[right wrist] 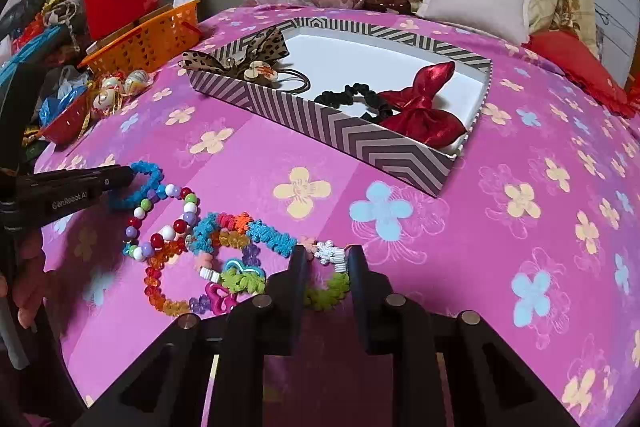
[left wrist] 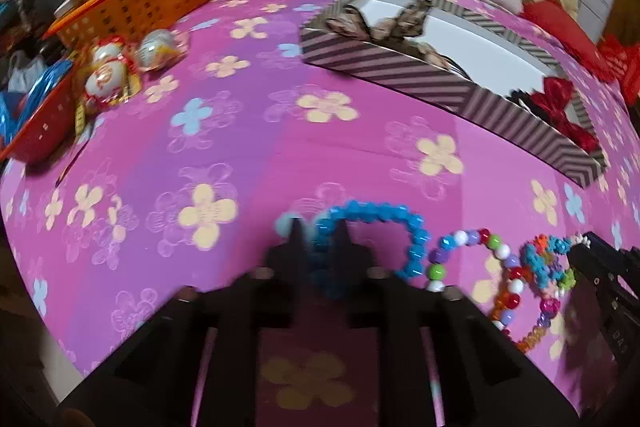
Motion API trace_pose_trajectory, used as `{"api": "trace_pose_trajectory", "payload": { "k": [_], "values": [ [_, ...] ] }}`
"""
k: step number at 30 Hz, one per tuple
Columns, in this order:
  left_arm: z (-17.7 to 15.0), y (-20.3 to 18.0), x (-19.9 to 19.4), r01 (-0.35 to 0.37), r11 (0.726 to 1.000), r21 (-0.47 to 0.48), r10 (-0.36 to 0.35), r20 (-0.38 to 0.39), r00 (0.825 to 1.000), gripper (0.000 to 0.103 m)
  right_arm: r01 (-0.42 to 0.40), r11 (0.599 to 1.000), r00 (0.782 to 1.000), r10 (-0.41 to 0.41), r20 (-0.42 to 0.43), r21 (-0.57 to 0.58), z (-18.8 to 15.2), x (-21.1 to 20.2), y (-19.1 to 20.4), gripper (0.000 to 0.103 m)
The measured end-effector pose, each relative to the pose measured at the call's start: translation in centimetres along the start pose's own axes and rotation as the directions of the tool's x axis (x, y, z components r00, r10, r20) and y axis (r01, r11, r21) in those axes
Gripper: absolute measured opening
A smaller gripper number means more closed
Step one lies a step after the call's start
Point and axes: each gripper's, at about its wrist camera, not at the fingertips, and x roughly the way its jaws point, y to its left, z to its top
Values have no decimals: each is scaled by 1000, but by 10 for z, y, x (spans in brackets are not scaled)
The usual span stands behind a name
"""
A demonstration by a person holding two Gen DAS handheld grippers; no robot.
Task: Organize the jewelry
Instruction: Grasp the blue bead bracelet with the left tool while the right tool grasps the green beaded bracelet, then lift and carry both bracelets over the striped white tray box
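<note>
A: Where is the jewelry?
B: On the pink flowered bedspread. The left gripper has its jaws clamped on the blue bracelet; the right gripper has its jaws clamped on the flower bracelet.
A: And beyond?
B: The striped box holds a red bow, well apart from the bracelets.

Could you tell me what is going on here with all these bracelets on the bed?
A person is sorting jewelry with two handheld grippers. The left gripper is at the blue bracelet, and the right gripper at the flower bracelet; both straddle the beads, which still lie on the pink cover. The other bracelets lie between them. The striped box beyond already holds a red bow, a black scrunchie and a leopard bow.
</note>
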Motion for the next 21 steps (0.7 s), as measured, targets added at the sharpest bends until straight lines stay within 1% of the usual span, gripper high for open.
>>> {"api": "trace_pose_trajectory", "payload": {
  "k": [2, 3, 5, 10, 13, 21],
  "values": [
    [-1, -2, -1, 7, 1000, 4, -7, 2, 1000, 7, -2, 1000, 1000, 2, 29, 10, 2, -8, -1, 8],
    [-1, 0, -1, 39, 999, -10, -39, -6, 999, 7, -4, 1000, 999, 3, 43, 11, 3, -13, -2, 8],
    [-2, 3, -3, 74, 997, -29, -75, -19, 997, 7, -8, 1000, 997, 7, 75, 11, 7, -23, -1, 8],
    [-1, 7, -15, 85, 996, -38, -85, -2, 996, 7, -37, 999, 992, 33, 124, 30, 13, -44, -2, 8],
    [4, 9, -27, 97, 995, -38, -96, 22, 995, 7, -74, 996, 987, 66, 149, 46, 16, -54, -1, 8],
    [21, 12, -60, 111, 994, -15, -110, 78, 991, 7, -86, 996, 980, 81, 182, 25, 27, -72, 8, 8]
  ]
}}
